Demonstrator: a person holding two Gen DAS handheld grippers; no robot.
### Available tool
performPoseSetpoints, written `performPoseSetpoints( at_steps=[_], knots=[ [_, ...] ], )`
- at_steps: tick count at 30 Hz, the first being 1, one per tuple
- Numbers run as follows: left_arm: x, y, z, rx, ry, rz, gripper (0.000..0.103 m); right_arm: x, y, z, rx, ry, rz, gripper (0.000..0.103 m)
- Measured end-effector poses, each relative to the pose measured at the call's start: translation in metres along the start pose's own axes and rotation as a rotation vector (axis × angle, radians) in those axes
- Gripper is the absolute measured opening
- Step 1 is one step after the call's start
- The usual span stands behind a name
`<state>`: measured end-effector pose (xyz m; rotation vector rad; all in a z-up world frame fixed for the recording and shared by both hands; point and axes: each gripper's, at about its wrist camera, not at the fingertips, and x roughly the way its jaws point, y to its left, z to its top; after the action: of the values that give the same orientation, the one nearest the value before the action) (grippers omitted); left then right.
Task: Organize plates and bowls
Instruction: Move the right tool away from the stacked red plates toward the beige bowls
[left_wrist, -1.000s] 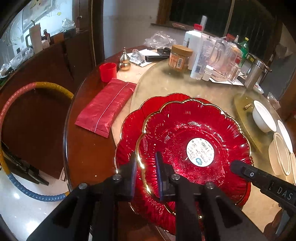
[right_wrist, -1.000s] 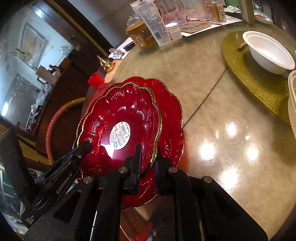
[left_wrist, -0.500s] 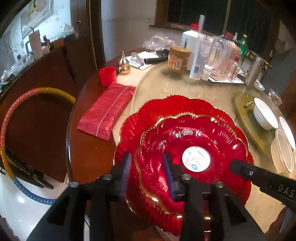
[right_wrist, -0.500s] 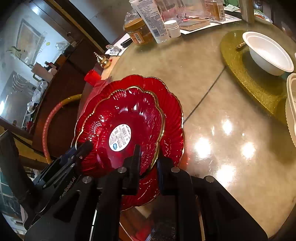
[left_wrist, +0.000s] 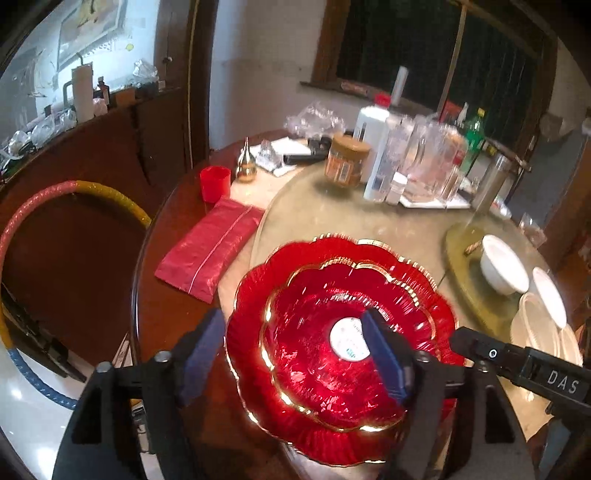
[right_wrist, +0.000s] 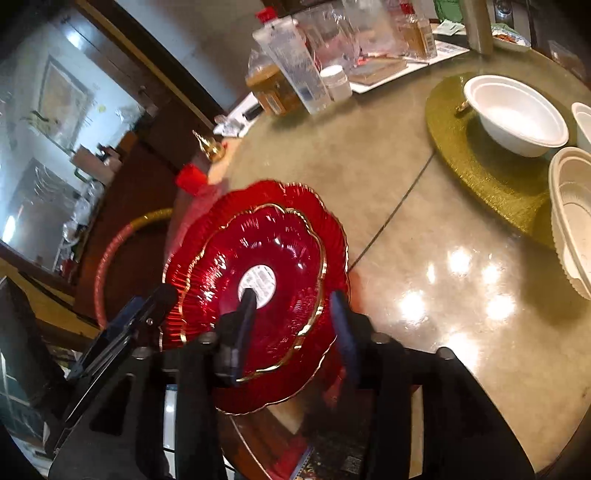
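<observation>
Red glass on red glass: the smaller plate (left_wrist: 332, 354) sits nested on the larger plate (left_wrist: 251, 306) at the table (right_wrist: 424, 258) edge.
Left gripper (left_wrist: 295, 354) fingers spread wide, right gripper (right_wrist: 291, 328) fingers apart too, neither gripping; white bowl (right_wrist: 517, 114) on the gold mat (right_wrist: 480, 173) at two o'clock.

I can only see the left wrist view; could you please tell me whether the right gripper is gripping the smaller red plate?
Observer: No. The right gripper has its jaws open, straddling the near rim of the smaller red plate without clamping it.
Operator: Thank you. Is the white bowl on the gold mat empty?
Observer: Yes. The right wrist view looks down into it, and nothing lies inside.
</observation>
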<state>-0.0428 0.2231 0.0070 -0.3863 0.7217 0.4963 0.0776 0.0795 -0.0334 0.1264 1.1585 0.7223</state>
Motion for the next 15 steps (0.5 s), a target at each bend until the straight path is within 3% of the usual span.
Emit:
performPoseSetpoints(
  at_steps=[2, 4, 7, 10, 11, 13, 15],
  knots=[
    [-0.007, -0.001, 0.001, -0.012, -0.028, -0.028, 0.079, -0.011, 0.000, -0.001, -0.009, -0.042, 0.000, 0.055],
    [-0.017, -0.003, 0.001, -0.023, -0.070, -0.062, 0.081, -0.023, -0.003, -0.003, -0.013, -0.097, 0.011, 0.058],
    [-0.036, -0.013, -0.001, -0.007, -0.175, -0.128, 0.084, -0.054, -0.009, -0.012, -0.010, -0.271, 0.029, 0.058],
    [-0.053, -0.029, -0.007, 0.052, -0.294, -0.198, 0.099, -0.090, -0.018, -0.032, -0.041, -0.478, 0.020, 0.083],
    [-0.058, -0.039, -0.011, 0.083, -0.321, -0.244, 0.103, -0.098, -0.022, -0.038, -0.058, -0.524, 0.019, 0.087],
    [-0.056, -0.054, -0.016, 0.130, -0.315, -0.308, 0.103, -0.107, -0.031, -0.048, -0.098, -0.563, 0.013, 0.089],
    [-0.049, -0.071, -0.023, 0.175, -0.262, -0.342, 0.103, -0.107, -0.043, -0.053, -0.134, -0.516, -0.032, 0.089]
  ],
)
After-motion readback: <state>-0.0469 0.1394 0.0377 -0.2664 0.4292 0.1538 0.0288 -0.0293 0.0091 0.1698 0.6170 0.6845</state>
